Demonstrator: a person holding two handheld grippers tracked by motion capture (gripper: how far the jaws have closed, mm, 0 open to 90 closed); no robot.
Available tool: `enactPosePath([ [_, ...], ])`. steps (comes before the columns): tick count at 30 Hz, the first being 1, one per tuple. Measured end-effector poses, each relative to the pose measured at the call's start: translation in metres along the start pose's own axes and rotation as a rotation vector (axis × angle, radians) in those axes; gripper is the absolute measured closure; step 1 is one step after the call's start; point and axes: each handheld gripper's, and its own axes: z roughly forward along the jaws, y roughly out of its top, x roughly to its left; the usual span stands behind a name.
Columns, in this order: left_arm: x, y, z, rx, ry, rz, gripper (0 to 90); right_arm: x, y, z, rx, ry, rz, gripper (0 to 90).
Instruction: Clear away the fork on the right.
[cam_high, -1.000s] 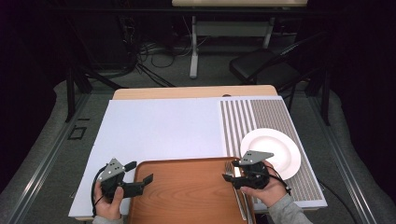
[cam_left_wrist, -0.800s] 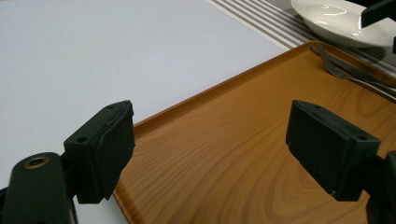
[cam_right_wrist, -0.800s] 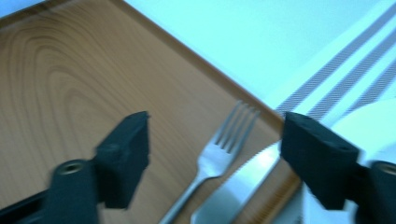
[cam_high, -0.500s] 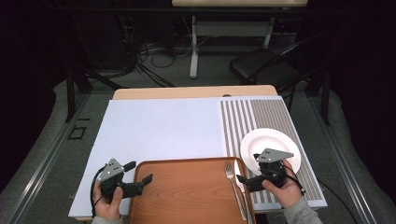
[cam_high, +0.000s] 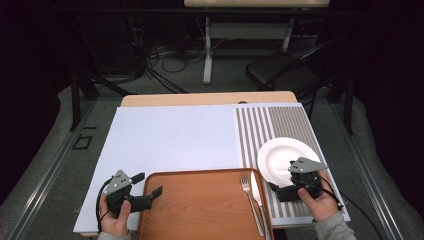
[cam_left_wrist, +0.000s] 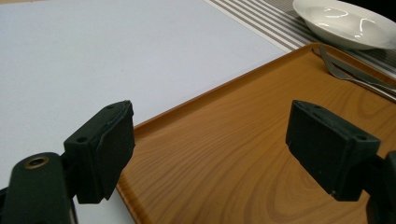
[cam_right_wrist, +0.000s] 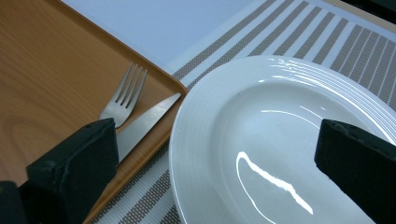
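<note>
The room is dark, with cables and a black chair on the floor behind the table. The table (cam_high: 200, 99) has a big white mat (cam_high: 170, 145) and a striped mat (cam_high: 280, 125) on it.

A brown wooden tray (cam_high: 200, 205) sits at the near edge. A fork (cam_high: 251, 202) and a knife (cam_high: 259, 200) lie side by side along its right edge. Just right of the tray, a white plate (cam_high: 280, 157) rests on the striped mat.

The right gripper (cam_high: 281, 191) is low over the near edge of the plate, just beside the tray's right side. Its jaws have just been opening and now stand as wide as they go, with nothing held between them. In the right gripper view the plate lies between the two black jaws, but they do not press on it.

It looks like the plate is next. To do it well, slide one jaw under the rim and one on top, squeeze slowly, then lift flat so it does not tip or bump the fork.

The left gripper (cam_high: 152, 195) rests at the tray's left edge. Its jaws are open too, and it holds nothing.
</note>
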Motion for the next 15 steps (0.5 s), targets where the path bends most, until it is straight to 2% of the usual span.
enactPosePath([
  [6, 0.0, 0.0, 0.0, 0.0, -0.002, -0.001, 16.0, -0.006, -0.004, -0.006, 0.011, -0.032, -0.008, 0.0],
  [9, 0.0, 0.0, 0.0, 0.0, -0.001, -0.001, 16.0, -0.01, -0.006, -0.008, 0.021, -0.032, -0.017, 0.0],
  [15, 0.0, 0.0, 0.001, 0.0, -0.004, -0.002, 16.0, -0.012, -0.014, -0.007, 0.075, -0.069, -0.071, 0.0],
])
